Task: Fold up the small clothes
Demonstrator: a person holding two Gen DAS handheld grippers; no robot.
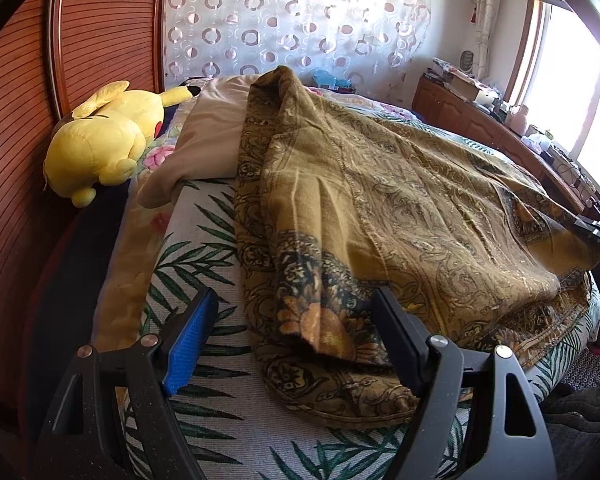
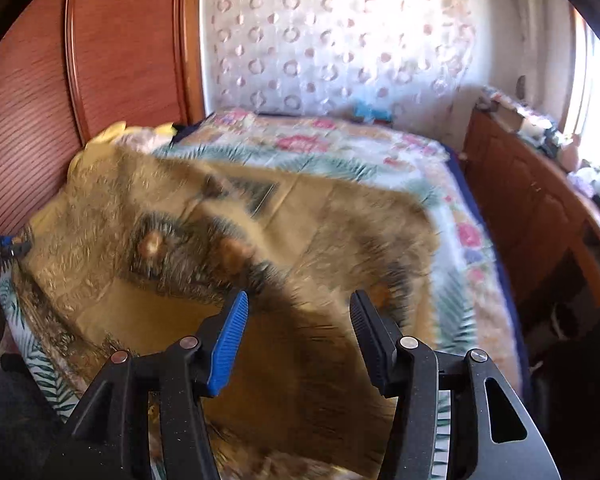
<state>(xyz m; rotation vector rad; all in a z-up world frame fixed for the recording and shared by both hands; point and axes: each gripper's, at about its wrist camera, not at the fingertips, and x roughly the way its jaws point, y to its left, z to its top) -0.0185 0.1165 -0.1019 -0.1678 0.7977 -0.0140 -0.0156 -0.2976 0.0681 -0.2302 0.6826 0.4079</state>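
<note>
Ochre paisley-printed cloth (image 1: 400, 208), woven with dark floral borders, lies spread over your bed's pale palm-leaf bedcover (image 1: 204, 248) in the left wrist view, one part folded back over itself so a seam runs down its middle. Your left gripper (image 1: 292, 344) hangs over the near corner of that cloth with its jaws released and wide apart; the blue-faced pad (image 1: 188, 348) sits above bare bedcover and the black pad (image 1: 400, 336) above the cloth's border, neither pressing on anything. A yellow plush toy (image 1: 100, 140) lies at the far left against the reddish slatted wooden wardrobe (image 1: 32, 92), and a beige pillow (image 1: 204, 136) is just beside it, touching the cloth's far edge. At the right edge, a dark gripper tip (image 1: 596, 232) shows over the cloth's far side.

In the right wrist view the picture is smeared, so fine detail of the cloth (image 2: 300, 232) is lost, but you can see it covering the near half of the bed, with the floral quilt (image 2: 340, 148) bare beyond it. Your right gripper (image 2: 300, 320) is over the cloth with its jaws apart, and nothing is caught between them. Your left gripper (image 2: 4, 248) shows small at the left edge, beside the cloth's rim. A wooden cabinet (image 2: 532, 208) runs along the right.
</note>
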